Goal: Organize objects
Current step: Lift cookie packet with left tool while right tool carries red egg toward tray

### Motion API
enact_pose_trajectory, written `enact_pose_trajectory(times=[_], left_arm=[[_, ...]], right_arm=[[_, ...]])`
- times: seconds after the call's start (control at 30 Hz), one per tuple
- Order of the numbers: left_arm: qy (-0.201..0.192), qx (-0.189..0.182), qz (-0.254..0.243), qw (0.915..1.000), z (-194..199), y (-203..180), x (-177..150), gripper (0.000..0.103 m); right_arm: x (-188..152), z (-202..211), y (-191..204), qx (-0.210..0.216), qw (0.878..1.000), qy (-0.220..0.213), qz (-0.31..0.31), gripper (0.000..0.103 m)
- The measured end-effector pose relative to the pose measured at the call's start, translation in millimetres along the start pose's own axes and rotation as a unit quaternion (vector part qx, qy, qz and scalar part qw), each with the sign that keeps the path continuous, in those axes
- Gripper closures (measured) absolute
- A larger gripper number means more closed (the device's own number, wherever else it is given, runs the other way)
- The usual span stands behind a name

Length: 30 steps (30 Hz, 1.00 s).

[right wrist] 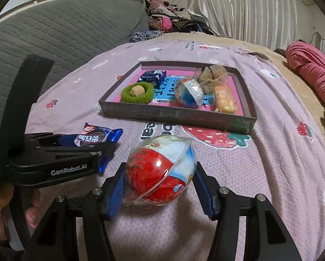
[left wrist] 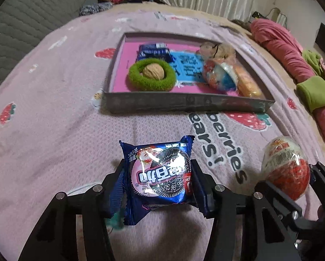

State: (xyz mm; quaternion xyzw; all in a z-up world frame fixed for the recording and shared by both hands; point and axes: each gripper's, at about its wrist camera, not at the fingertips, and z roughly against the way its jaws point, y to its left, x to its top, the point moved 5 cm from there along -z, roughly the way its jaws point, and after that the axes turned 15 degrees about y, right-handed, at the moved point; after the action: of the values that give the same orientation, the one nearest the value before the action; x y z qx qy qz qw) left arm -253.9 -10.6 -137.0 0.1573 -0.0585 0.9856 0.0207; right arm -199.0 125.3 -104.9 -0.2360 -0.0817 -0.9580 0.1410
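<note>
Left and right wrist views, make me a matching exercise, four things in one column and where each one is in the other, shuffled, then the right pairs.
Things:
1. Blue foil cookie packet
2. Red and white wrapped plastic egg
3. Brown walnut
4. Yellow-orange snack packet

Places:
A. Inside the fuzzy green ring
B. Between the right gripper's fingers
C. By the right wall of the shallow grey tray
D. Between the left gripper's fingers

Pairs: 1-D, 2-B, 3-A, 4-C
</note>
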Motion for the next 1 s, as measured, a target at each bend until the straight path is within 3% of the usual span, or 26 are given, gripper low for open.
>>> enact_pose_trajectory(times=[0.5,1.0], left_arm=[[-0.087,0.032,-0.018,0.9955,105,-23,-42,0.047],[-0.154,0.039,-0.034,0.9867,195,-51,-67,0.048]], right_arm=[[-3,91,1,0.005,0.997,-0.07,-0.007,0.045],[-6,178,10,-0.01,0.991,-0.13,0.017,0.045]])
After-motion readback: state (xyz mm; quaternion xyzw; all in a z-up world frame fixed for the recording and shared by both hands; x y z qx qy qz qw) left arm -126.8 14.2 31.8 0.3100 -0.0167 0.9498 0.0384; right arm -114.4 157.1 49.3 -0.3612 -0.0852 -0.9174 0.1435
